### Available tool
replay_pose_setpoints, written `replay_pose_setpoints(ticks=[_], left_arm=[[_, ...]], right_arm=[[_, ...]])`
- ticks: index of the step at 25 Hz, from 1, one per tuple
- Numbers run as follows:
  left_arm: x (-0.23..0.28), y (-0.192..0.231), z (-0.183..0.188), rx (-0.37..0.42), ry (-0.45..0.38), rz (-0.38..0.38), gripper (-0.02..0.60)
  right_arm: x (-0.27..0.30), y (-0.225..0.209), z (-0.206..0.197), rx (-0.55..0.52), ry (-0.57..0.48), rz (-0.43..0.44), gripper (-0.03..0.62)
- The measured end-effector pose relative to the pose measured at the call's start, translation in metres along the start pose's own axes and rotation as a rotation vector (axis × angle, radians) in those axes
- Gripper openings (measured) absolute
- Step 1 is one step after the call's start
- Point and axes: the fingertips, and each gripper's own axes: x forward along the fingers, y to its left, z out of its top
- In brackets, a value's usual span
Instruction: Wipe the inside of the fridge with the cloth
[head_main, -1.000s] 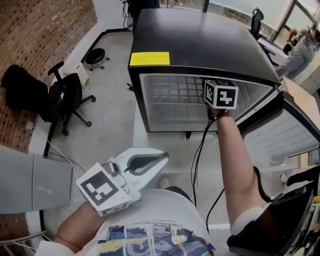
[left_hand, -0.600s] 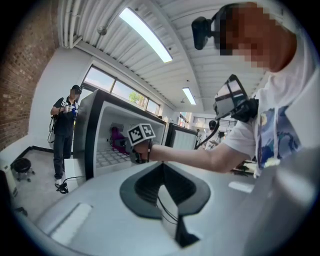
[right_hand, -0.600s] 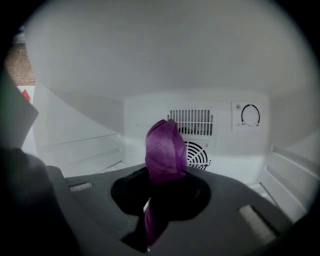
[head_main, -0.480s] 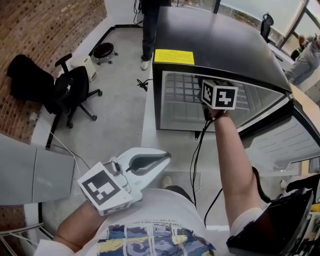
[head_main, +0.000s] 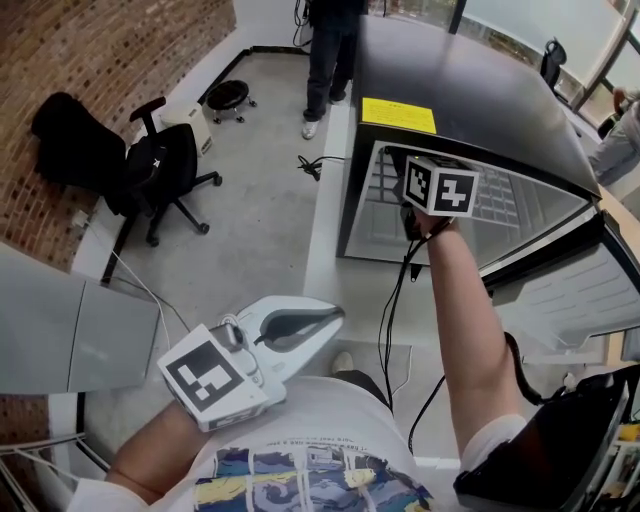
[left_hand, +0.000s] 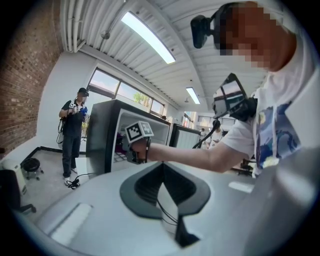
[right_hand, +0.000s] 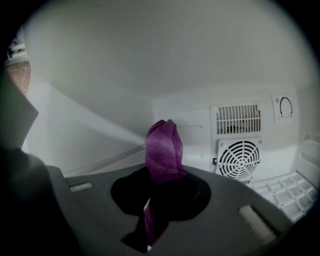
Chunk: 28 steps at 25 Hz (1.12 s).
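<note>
A black mini fridge (head_main: 470, 95) stands open on the floor, its door (head_main: 575, 290) swung to the right. My right gripper (head_main: 412, 215) reaches into the opening, its marker cube at the front edge. In the right gripper view it is shut on a purple cloth (right_hand: 163, 152) that sticks up between the jaws, facing the white back wall with a round fan grille (right_hand: 240, 159) and a dial (right_hand: 285, 106). My left gripper (head_main: 325, 325) is held low near my chest, shut and holding nothing. It also shows the fridge (left_hand: 107, 132) from the side.
A person (head_main: 330, 55) stands at the fridge's far left corner, with a cable (head_main: 310, 160) on the floor nearby. A black office chair (head_main: 150, 175) and a stool (head_main: 228, 95) stand by the brick wall at left. A wire shelf (head_main: 500, 205) lies inside the fridge.
My view has shifted left, so the fridge sits further right in the picture and the standing person has come into view. The right gripper stays inside the fridge; the left has hardly moved.
</note>
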Motion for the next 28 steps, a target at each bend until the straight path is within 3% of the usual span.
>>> replay_pose_setpoints(ticks=[6,13,19,28], left_arm=[[-0.016,0.004,-0.003,0.001,0.001,0.016,0.006],[-0.021,-0.001,-0.004,0.016,0.01,0.008,0.006],[-0.008,-0.009,-0.001,0.025,0.01,-0.048,0.006],[0.036,-0.029,0.001,0.041,0.017,-0.181,0.006]], right_arm=[[0.006,0.025,0.003,0.097,-0.017,0.068,0.054],[-0.006,0.028,0.01,0.104,-0.053,0.061,0.054],[-0.037,-0.002,0.017,0.095,-0.087,-0.013,0.054],[-0.114,-0.097,0.028,0.049,-0.134,-0.209,0.054]])
